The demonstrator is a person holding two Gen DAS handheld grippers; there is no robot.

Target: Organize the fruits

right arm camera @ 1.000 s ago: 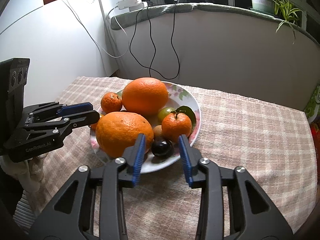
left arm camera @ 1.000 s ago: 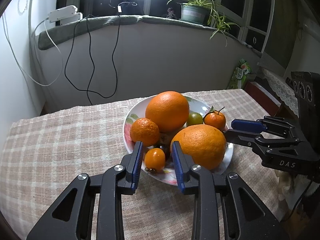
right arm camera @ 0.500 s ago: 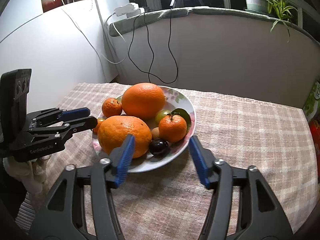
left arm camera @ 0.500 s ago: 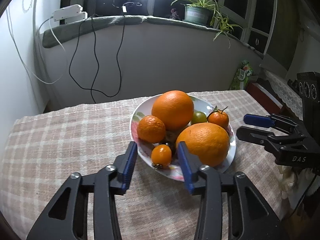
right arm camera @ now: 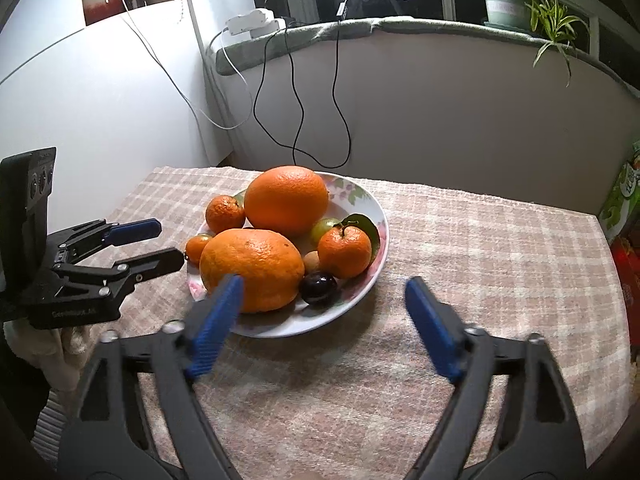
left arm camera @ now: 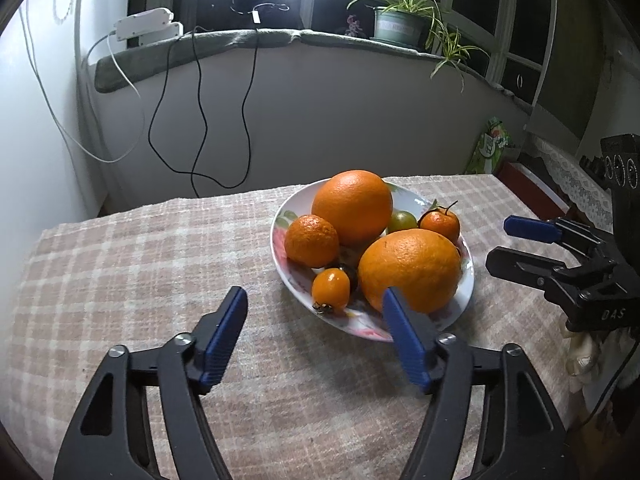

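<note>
Fruit sits piled on a floral plate [left arm camera: 280, 236] near the middle of my desk [left arm camera: 140, 272], which is covered by a checked cloth. I see two big oranges: one at the back [left arm camera: 352, 206], one at the front [left arm camera: 410, 270]. Around them lie a mandarin [left arm camera: 311, 240], a leafy tangerine [right arm camera: 344, 246], a green fruit [left arm camera: 402, 221], a small oval orange fruit [left arm camera: 330, 288] and a dark plum-like one [right arm camera: 319, 288].

My left gripper [left arm camera: 314, 338] hovers just short of the plate's near rim; its jaws have just been opening and stand apart, with nothing between them. My right gripper [right arm camera: 322, 322] hangs at the other side of the plate; its jaws too have just been spreading wide, released, with only cloth and the plate's edge showing in the gap. Neither touches any fruit.
</note>
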